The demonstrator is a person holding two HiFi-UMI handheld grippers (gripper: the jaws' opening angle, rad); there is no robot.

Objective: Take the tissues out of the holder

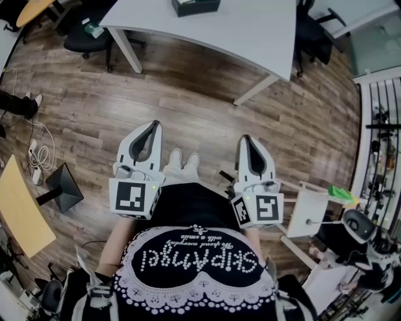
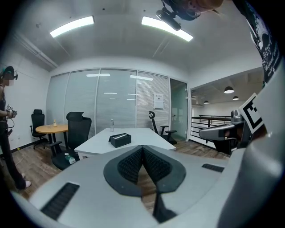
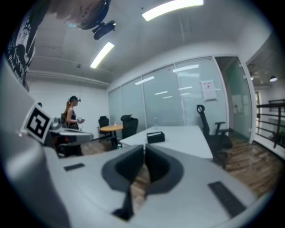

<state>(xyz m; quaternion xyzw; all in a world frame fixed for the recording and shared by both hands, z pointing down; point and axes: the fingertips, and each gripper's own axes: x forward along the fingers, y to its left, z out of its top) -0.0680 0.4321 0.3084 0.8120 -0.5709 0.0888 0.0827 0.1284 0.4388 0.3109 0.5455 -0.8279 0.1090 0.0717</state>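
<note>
**Markings.** Each gripper carries a cube with black-and-white square markers. White lettering is printed on the person's black, lace-trimmed top point(image 1: 194, 263). It is seen upside down in the head view and cannot be read with certainty. A paper notice point(image 2: 159, 101) is fixed to the glass wall, and its print is too small to be read.

**Tools.** The left gripper point(image 1: 151, 125) and the right gripper point(image 1: 247, 139) are held side by side at waist level, with both pointed toward 12 o'clock. In the left gripper view, the ribbed black pads point(image 2: 131, 162) are pressed together at the tips and nothing is pinched. In the right gripper view, the jaws are likewise brought together and nothing is between them. The shells are smooth white plastic with dark slots.

**Task item.** The holder point(image 1: 195, 6) is a black rectangular box. It is placed on the white table point(image 1: 250, 31), at 12 o'clock from both grippers and well apart from them. In the head view its far side is cut off by the top edge. In the left gripper view a pale strip is seen along its top. Whether this is a tissue cannot be confirmed.

**Surroundings.** The floor point(image 1: 188, 94) is laid in wood-grain planks. A round wooden table point(image 2: 52, 129) and black mesh chairs point(image 2: 79, 127) are seen at 9 o'clock of the holder in the left gripper view. A second person point(image 2: 4, 129) is cut off at the left edge.
</note>
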